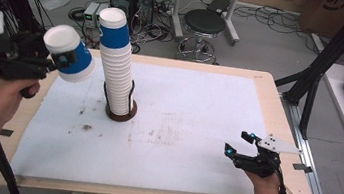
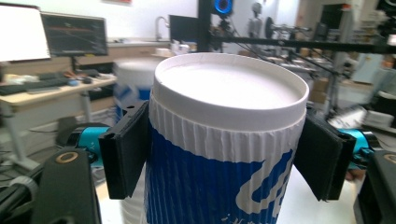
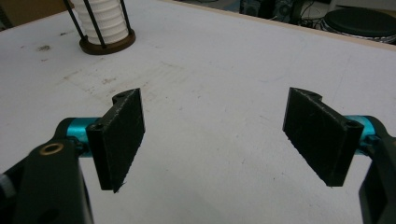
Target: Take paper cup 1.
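A tall stack of blue and white paper cups (image 1: pixel 115 64) leans in a round brown holder (image 1: pixel 120 114) with black rods, left of the table's middle. My left gripper (image 1: pixel 66 59) is raised at the far left, shut on a single blue and white paper cup (image 1: pixel 72 54) held upside down and tilted, its white bottom facing the camera. In the left gripper view the cup (image 2: pixel 224 154) sits between both black pads (image 2: pixel 125 154), with the stack blurred behind it. My right gripper (image 1: pixel 240 142) rests open near the table's front right, nothing between its pads (image 3: pixel 120 135). The holder (image 3: pixel 106 44) lies far ahead of it.
A white mat (image 1: pixel 166 126) with a few dirty smudges covers the wooden table (image 1: pixel 271 90). A black stool (image 1: pixel 204 23) and computer boxes with cables stand on the floor behind. Black frame legs (image 1: pixel 323 61) rise at the right.
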The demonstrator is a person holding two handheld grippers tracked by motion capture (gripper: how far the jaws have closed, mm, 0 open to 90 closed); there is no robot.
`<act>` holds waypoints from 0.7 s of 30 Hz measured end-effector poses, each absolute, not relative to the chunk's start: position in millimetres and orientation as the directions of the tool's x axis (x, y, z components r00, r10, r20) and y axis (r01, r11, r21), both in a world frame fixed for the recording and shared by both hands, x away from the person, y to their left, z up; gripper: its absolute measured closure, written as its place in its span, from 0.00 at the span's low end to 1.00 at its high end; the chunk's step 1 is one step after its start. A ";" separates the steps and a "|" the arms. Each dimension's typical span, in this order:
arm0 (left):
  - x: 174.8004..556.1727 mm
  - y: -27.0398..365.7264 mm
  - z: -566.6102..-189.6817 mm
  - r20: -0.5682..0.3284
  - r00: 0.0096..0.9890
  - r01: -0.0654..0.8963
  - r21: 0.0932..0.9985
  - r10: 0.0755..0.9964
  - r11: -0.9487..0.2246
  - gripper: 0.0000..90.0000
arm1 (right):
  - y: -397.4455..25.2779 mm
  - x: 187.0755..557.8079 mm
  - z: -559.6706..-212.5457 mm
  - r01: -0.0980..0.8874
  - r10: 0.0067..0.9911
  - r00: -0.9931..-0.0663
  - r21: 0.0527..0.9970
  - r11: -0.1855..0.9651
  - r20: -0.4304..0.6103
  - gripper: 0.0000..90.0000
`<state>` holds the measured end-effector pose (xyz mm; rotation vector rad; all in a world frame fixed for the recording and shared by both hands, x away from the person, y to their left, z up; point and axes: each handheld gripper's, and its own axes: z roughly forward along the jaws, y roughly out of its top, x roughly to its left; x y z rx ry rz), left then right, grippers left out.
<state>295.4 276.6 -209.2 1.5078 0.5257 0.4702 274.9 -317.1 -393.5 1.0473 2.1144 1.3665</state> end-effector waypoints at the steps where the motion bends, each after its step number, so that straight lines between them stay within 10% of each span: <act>1: 293.9 274.8 -215.2 -0.036 0.811 0.036 0.999 0.584 0.011 0.29 | -317.1 274.9 -393.5 0.368 0.772 -0.633 0.899 0.236 0.056 0.24; 21: 290.6 212.2 -311.7 -0.050 0.858 0.091 0.994 0.511 -0.056 0.29 | -298.8 281.9 -392.2 0.357 0.742 -0.669 0.897 0.263 0.049 0.24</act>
